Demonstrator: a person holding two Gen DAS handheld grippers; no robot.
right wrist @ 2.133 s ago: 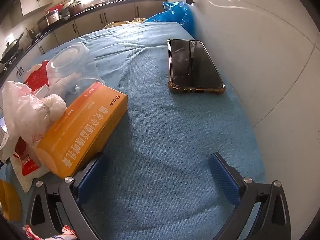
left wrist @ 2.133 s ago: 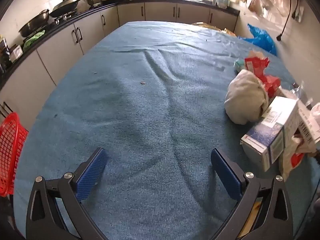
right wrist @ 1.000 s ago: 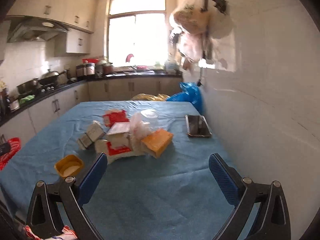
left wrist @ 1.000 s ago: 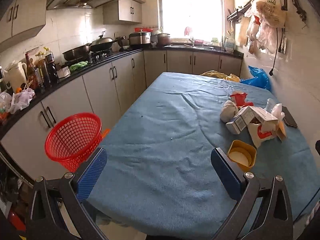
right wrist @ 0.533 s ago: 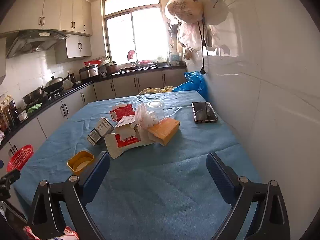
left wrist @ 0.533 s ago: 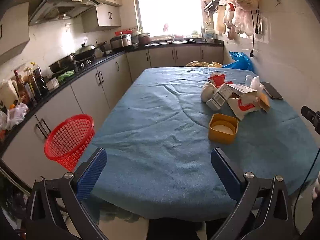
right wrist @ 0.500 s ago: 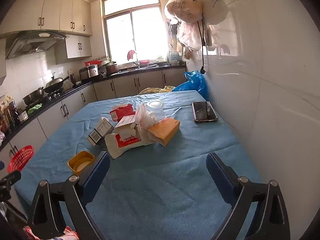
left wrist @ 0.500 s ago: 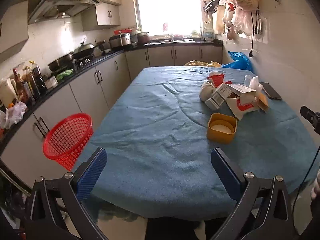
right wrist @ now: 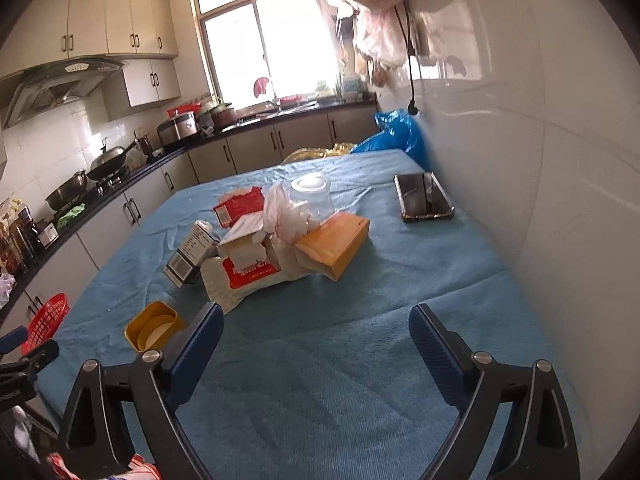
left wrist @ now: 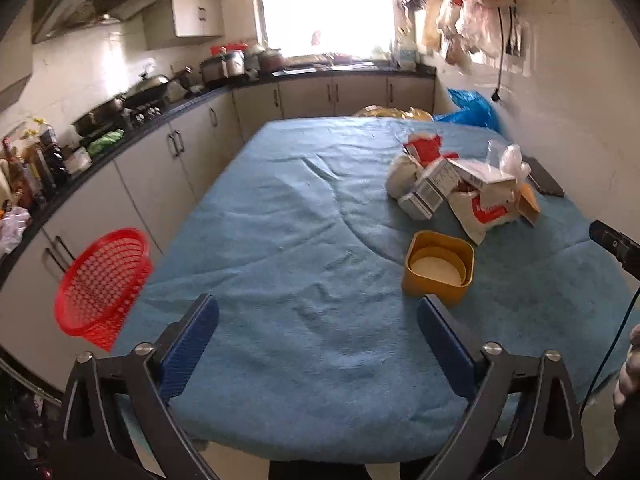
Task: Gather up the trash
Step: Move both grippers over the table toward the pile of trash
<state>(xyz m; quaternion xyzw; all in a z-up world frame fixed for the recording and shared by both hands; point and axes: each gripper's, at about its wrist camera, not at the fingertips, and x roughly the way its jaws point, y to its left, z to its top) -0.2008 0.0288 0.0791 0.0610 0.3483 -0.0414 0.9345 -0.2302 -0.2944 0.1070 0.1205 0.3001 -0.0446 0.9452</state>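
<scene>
Both tools sit lower and closer over the tabletop (left wrist: 280, 240) than half a second back, and the trash looks bigger in my views. My left tool (left wrist: 318, 334) has its blue pads spread wide with only blue cloth between them; its jaws have just been closing a little. Same for my right tool (right wrist: 316, 340): spread wide, nothing between the pads, jaws just been closing slightly.

Trash pile (right wrist: 276, 240) sits mid tabletop toward the wall side: orange box (right wrist: 336, 242) on its right, touching a crumpled plastic bag (right wrist: 286, 216); white and red packet (right wrist: 248, 274) in front, small white carton (right wrist: 188, 254) on its left, clear plastic cup (right wrist: 314, 192) behind. Yellow tub (left wrist: 438, 268) stands apart from the pile, nearer me, just ahead of my left tool's right pad. Phone (right wrist: 424, 196) lies flat near the wall, apart from the pile. Red basket (left wrist: 102, 280) is off the tabletop's left edge, beside the cabinets. Edge of a hand (left wrist: 628, 368) shows at far right of the left view
</scene>
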